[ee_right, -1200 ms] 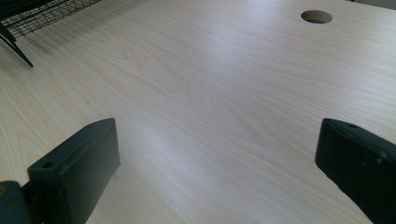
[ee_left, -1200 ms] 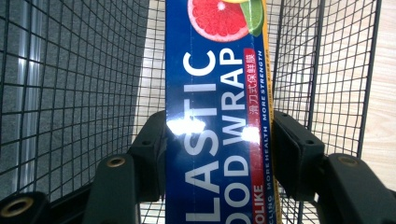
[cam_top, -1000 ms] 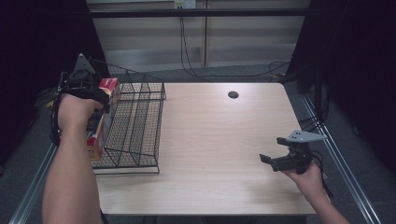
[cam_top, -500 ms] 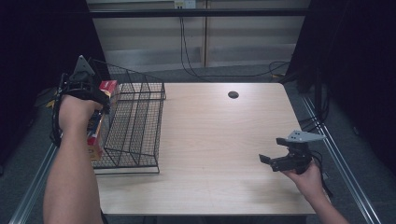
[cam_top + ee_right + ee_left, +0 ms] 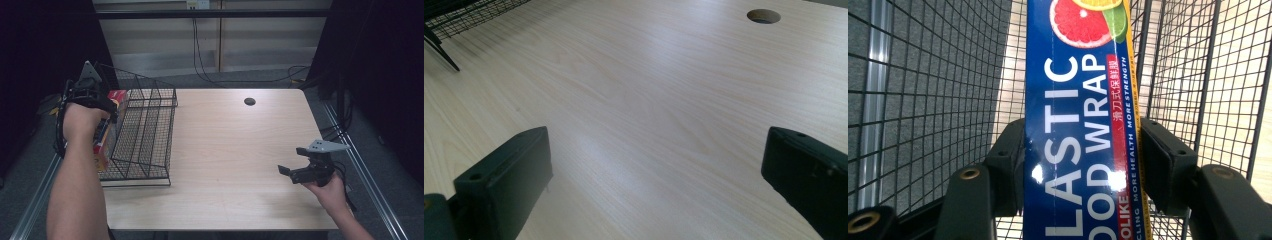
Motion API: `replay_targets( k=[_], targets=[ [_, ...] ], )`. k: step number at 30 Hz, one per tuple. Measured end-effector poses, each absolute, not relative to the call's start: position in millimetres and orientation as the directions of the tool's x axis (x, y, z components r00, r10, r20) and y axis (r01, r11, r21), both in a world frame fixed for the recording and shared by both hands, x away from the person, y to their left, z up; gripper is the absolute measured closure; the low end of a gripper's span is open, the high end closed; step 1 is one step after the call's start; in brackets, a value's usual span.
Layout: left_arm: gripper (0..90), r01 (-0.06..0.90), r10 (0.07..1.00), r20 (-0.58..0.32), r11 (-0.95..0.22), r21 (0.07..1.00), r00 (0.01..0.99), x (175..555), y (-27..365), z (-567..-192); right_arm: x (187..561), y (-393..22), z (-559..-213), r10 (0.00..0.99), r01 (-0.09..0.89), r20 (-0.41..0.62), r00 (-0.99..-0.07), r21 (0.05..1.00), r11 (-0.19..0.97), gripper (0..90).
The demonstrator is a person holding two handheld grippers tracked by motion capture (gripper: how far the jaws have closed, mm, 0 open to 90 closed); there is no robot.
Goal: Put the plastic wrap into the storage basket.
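The left claw (image 5: 1080,165) pinches the plastic wrap box (image 5: 1083,115) inside the wire basket (image 5: 145,135); the right claw (image 5: 659,185) gapes empty.

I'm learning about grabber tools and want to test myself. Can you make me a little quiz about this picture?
1. True or false: the left gripper is shut on the plastic wrap box.
2. Where is the box? A) flat on the bare table B) at the wire basket C) beside the round hole
3. What lies between the fingers of the right gripper?

Key
1. True: both pads press its sides.
2. B
3. Nothing; they stand wide apart over the wooden table.
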State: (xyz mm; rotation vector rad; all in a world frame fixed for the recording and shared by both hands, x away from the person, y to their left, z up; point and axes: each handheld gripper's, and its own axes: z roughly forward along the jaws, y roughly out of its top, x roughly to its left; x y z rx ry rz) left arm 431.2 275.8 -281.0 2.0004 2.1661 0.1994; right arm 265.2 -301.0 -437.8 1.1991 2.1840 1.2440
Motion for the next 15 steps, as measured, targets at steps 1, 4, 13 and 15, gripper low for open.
replay_targets(
  k=[1, 4, 13, 15],
  targets=[
    [43.2, 0.973, 0.997, -0.034, 0.072, 0.221, -0.066, 431.7, 276.3, -281.9, 265.4, -301.2, -438.0, 0.808, 0.498, 0.099, -0.580, 0.828, 0.256, 0.0],
    [43.0, 0.975, 0.998, -0.028, 0.062, 0.215, -0.057, 432.6, 276.7, -283.7, 265.5, -300.8, -438.2, 0.808, 0.498, 0.098, -0.581, 0.828, 0.258, 0.0],
    [40.6, 0.953, 0.997, -0.050, 0.074, 0.293, -0.062, 433.7, 274.0, -277.1, 265.6, -300.3, -438.6, 0.808, 0.501, 0.099, -0.581, 0.826, 0.259, 0.0],
    [38.9, 0.949, 0.997, -0.053, 0.061, 0.310, -0.047, 433.3, 273.2, -269.0, 265.7, -300.1, -438.8, 0.807, 0.503, 0.101, -0.582, 0.824, 0.260, 0.0]
  ],
)
